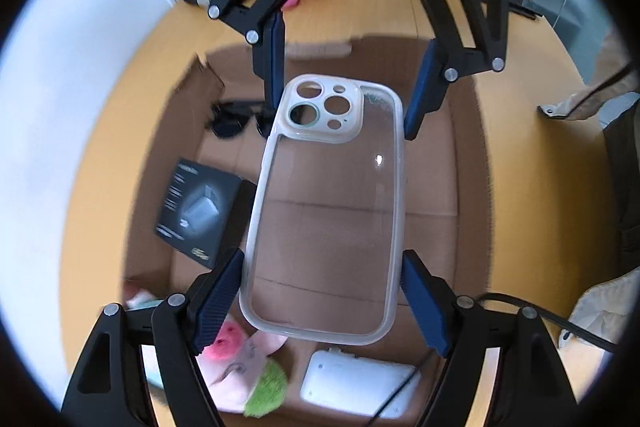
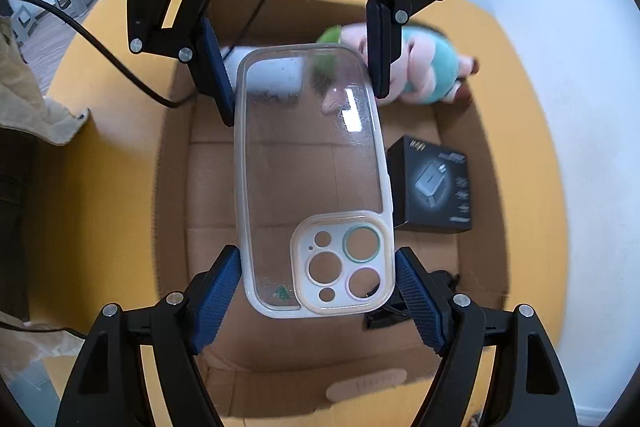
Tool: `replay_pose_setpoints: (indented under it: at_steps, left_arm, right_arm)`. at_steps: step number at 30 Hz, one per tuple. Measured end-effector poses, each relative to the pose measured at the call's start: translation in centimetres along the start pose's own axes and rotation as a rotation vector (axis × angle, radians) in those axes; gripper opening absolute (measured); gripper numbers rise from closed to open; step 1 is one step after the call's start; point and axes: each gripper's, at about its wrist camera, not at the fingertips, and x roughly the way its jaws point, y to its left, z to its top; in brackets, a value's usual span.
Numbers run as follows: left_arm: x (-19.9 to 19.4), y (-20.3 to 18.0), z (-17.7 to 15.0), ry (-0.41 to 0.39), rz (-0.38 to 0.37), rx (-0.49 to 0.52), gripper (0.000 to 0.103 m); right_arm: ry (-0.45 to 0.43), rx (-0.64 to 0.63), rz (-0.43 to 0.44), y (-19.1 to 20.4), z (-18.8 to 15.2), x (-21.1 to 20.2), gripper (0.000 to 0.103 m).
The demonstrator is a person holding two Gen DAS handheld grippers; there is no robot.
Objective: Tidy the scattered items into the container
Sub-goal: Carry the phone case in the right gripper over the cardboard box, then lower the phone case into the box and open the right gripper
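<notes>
Both hand-held grippers grasp one clear phone case (image 1: 324, 211) w/ a white rim, held above the open cardboard box (image 1: 472, 155) on the yellow surface (image 1: 104, 163). Left hand-held gripper (image 1: 322, 301) clamps the case's plain end, blue pads (image 1: 218, 301) against both long sides; right hand-held gripper (image 2: 316, 297) clamps the camera-cutout end the same way. Each shows at the far end of the other's view. Case sits roughly level, over the box's middle. Inside the box: black sunglasses (image 1: 236, 121) in one corner, a black charger box (image 1: 198, 213) against a side wall, a pink-and-green plush toy (image 1: 244, 363) and a white device (image 1: 356, 383) w/ a black cable at the opposite end.
</notes>
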Motion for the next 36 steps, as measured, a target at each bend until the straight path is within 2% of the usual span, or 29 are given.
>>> replay_pose_setpoints:
  at_steps: [5, 10, 15, 19, 21, 23, 28, 32, 36]
  left_arm:
    - [5.1, 0.7, -0.6, 0.041, -0.066, -0.024, 0.078]
    - [9.6, 1.0, -1.1, 0.096, -0.122, -0.034, 0.078]
    - [10.9, 0.8, -1.8, 0.097, -0.149, -0.039, 0.081]
    - [10.7, 1.1, -2.4, 0.106, -0.142, -0.105, 0.082]
    - [10.2, 0.9, -2.7, 0.107, -0.122, -0.112, 0.083]
    - [9.5, 0.6, -2.9, 0.104, -0.111, -0.122, 0.083]
    - [6.0, -0.1, -3.1, 0.087, -0.043, -0.153, 0.083]
    - [0.6, 0.0, -3.5, 0.022, 0.047, -0.277, 0.083]
    - [-6.4, 0.0, -4.6, -0.063, 0.175, -0.472, 0.083]
  right_arm:
    - [0.038, 0.002, 0.056, -1.2, -0.9, 5.4, 0.082]
    - [0.065, 0.006, 0.098, -1.4, -1.9, 8.9, 0.082]
    - [0.089, -0.002, 0.118, -1.0, -2.3, 10.6, 0.082]
    - [0.092, -0.007, 0.106, -0.8, -2.5, 10.7, 0.082]
    - [0.091, -0.013, 0.100, -0.6, -2.5, 10.4, 0.084]
    - [0.097, -0.040, 0.089, 0.1, -2.5, 10.1, 0.094]
    - [0.102, -0.078, 0.050, 2.8, -3.1, 7.7, 0.100]
    - [0.067, 0.038, 0.014, 3.6, -4.0, 3.4, 0.102]
    - [0.001, 0.249, -0.045, 4.2, -4.9, -2.6, 0.102]
